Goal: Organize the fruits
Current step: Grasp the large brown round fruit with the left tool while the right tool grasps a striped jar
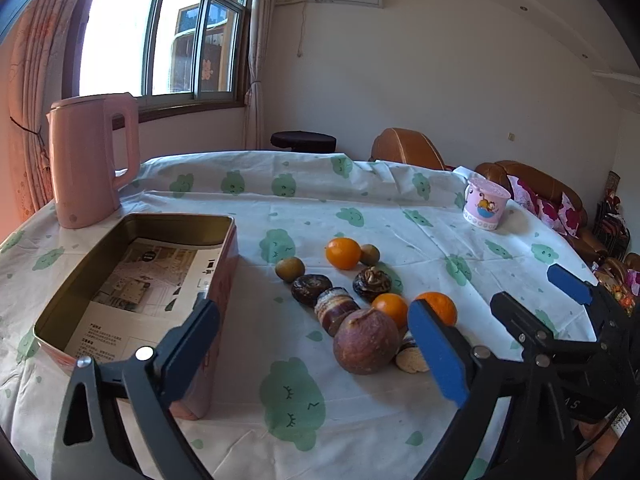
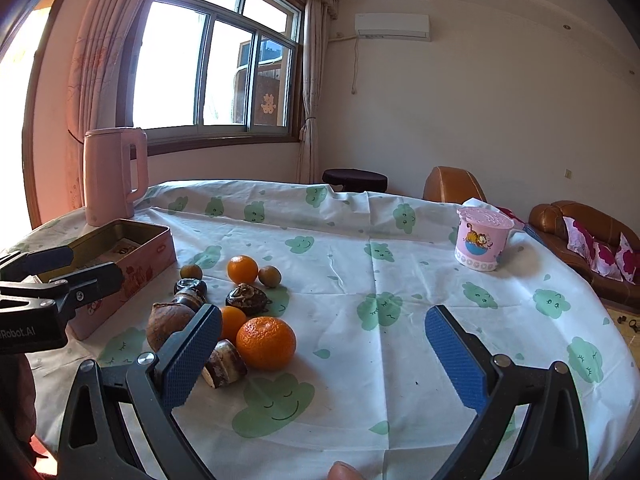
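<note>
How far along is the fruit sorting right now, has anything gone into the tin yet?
Nothing looks done: the tin holds only a printed paper sheet, no fruit. Nothing is in hand either; the left gripper and right gripper are both open and empty. All the fruit is left on the tablecloth, including the big orange and the brown fruit.

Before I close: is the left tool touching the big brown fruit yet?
Apart. In the left wrist view the left tool is open and the big brown fruit lies beyond its fingers.

Mixed fruits (image 1: 352, 300) clustered beside open tin (image 1: 132, 280).
</note>
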Motion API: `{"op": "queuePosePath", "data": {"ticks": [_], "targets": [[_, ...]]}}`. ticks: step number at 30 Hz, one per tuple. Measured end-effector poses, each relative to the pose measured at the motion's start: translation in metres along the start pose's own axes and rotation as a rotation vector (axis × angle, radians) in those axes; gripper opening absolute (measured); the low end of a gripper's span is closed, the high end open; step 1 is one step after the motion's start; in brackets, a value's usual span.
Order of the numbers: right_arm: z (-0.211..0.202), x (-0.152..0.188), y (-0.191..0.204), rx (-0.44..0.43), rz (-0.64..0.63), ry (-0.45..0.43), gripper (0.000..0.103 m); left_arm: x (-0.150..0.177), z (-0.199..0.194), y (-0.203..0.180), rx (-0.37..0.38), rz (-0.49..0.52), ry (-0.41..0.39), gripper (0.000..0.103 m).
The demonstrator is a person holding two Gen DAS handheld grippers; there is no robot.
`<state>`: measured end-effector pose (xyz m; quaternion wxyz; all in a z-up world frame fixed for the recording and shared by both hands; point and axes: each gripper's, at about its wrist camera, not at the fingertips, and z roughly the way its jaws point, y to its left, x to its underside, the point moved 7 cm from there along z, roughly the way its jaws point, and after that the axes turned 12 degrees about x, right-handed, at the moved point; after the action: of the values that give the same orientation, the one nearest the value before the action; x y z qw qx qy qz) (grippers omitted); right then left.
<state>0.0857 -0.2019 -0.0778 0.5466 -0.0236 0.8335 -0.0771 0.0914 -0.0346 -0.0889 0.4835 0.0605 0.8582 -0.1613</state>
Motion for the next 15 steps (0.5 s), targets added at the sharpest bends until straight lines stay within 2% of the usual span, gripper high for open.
{"op": "queuePosePath", "data": {"ticks": [5,7,11,13,14,15], "targets": [[0.004,0.004,-0.005,0.016,-0.005,0.011,0.102,0.009,0.023,-0.017,0.051,0.020,0.083,0.083],[0.006,0.006,-0.006,0.026,-0.009,0.019,0.102,0.012,0.032,-0.022,0.064,0.033,0.116,0.074],[0.013,0.011,-0.011,0.030,0.003,0.040,0.102,0.018,0.046,-0.026,0.061,0.063,0.171,0.069],[0.016,0.013,-0.012,0.025,0.005,0.051,0.102,0.020,0.051,-0.027,0.081,0.070,0.192,0.059],[0.016,0.013,-0.011,0.022,0.004,0.051,0.101,0.020,0.051,-0.026,0.083,0.068,0.192,0.058],[0.016,0.013,-0.010,0.020,0.000,0.051,0.100,0.021,0.053,-0.024,0.086,0.058,0.202,0.049]]}}
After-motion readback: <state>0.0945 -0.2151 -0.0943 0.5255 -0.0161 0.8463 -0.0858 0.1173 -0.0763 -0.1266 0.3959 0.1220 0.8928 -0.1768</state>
